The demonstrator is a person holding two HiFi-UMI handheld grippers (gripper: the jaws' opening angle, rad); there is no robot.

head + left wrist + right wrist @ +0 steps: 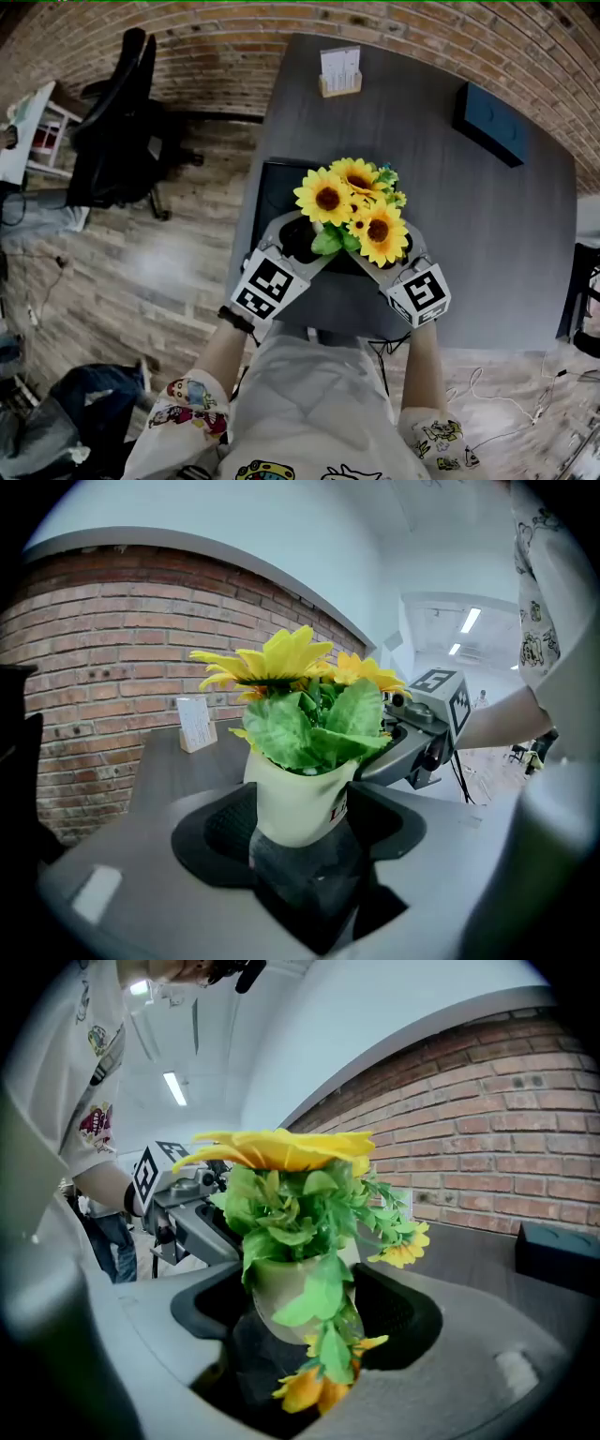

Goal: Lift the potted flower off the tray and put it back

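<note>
A cream pot (292,803) of yellow sunflowers (354,208) with green leaves hangs just above the black tray (270,186) on the grey table (469,244). My left gripper (298,236) grips the pot from the left, its dark pads (214,834) pressed against the pot's sides. From the right, my right gripper (401,246) holds the same pot (279,1299), its pads (405,1321) against the pot. Leaves and a drooping bloom (314,1387) hide the pot's base in the right gripper view. Each gripper view shows the other gripper behind the plant.
A white card holder (339,73) stands at the table's far edge and a dark box (494,122) lies at the far right. A black office chair (117,131) stands on the wood floor to the left. Cables (497,403) trail on the floor at right.
</note>
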